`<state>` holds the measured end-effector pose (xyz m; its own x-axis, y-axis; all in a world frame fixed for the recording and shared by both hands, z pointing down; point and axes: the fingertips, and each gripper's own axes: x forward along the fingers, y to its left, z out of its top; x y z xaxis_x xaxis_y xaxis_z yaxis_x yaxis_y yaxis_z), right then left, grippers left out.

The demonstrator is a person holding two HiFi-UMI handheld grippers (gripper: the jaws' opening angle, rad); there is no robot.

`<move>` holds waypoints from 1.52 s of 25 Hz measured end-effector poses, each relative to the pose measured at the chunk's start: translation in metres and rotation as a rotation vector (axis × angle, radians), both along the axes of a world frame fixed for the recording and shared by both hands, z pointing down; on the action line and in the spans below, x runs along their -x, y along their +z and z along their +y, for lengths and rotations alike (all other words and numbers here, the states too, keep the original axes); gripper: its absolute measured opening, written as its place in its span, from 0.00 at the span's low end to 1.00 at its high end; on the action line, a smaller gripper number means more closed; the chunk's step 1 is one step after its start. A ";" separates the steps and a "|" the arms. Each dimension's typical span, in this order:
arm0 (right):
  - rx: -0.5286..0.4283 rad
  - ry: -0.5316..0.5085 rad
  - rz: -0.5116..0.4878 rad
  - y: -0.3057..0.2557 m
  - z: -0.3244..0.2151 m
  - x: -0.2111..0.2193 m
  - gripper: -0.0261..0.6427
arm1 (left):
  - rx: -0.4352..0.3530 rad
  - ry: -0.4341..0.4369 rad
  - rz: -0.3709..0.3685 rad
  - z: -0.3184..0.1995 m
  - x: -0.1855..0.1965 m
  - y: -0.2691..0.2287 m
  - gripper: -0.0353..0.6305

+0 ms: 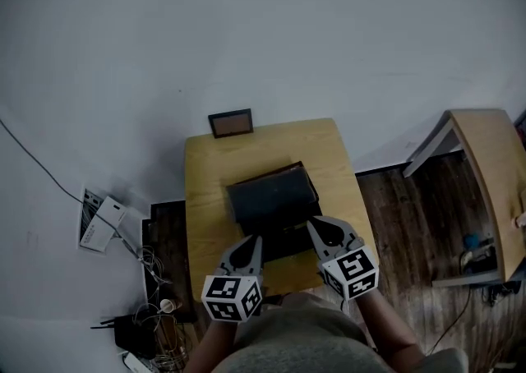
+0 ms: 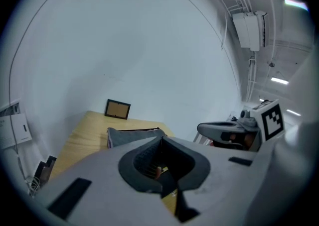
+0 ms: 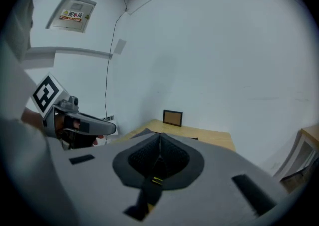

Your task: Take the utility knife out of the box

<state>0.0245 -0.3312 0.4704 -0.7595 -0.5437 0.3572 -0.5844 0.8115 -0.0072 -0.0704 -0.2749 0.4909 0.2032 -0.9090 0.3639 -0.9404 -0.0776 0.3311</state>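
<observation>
A light wooden table (image 1: 205,166) stands against a white wall. A small picture frame (image 1: 231,123) stands at its far edge. A dark box (image 1: 271,195) sits in the middle of the tabletop, with its near part darker than the rest.

Both grippers hover over the near side of the box. The left gripper (image 1: 256,240) is at the box's near left corner and the right gripper (image 1: 313,223) at its near right corner. Each carries a cube printed with black-and-white square markers, the left cube (image 1: 233,297) and the right cube (image 1: 355,273).

In the left gripper view the two fingers (image 2: 144,145) meet at their tips, clenched on nothing, and the box and frame lie beyond them. In the right gripper view the fingers (image 3: 174,145) are likewise pressed together at the tips. Behind those tips a dark strip with a yellow band (image 3: 157,180) shows through the hollow. I cannot tell whether that is the utility knife. No view shows the knife plainly, and the head view is too dark to show what is inside the box.

High on the left wall in the right gripper view hangs a label (image 3: 72,15) with red Chinese characters, too small to read with certainty. In the head view a white printed sheet (image 1: 97,223) is fixed to the wall on the left, and its print is illegible. A second wooden table (image 1: 493,174) stands to the right on the dark plank floor (image 1: 411,223).
</observation>
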 end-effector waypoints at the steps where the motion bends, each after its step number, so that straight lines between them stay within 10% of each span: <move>1: 0.002 -0.021 0.016 0.005 -0.002 0.002 0.04 | 0.004 -0.011 0.000 0.000 0.000 0.002 0.06; 11: 0.069 -0.256 0.198 0.067 -0.016 0.024 0.04 | 0.057 -0.106 0.004 -0.003 0.010 0.020 0.06; 14: 0.089 -0.367 0.315 0.096 -0.012 0.030 0.19 | 0.067 -0.131 0.003 -0.003 0.014 0.024 0.06; 28: 0.081 -0.783 0.792 0.192 0.000 0.029 0.21 | 0.090 -0.209 -0.002 0.000 0.029 0.030 0.06; 38: 0.001 -0.869 0.979 0.199 0.005 0.034 0.21 | 0.084 -0.230 -0.002 0.002 0.034 0.027 0.06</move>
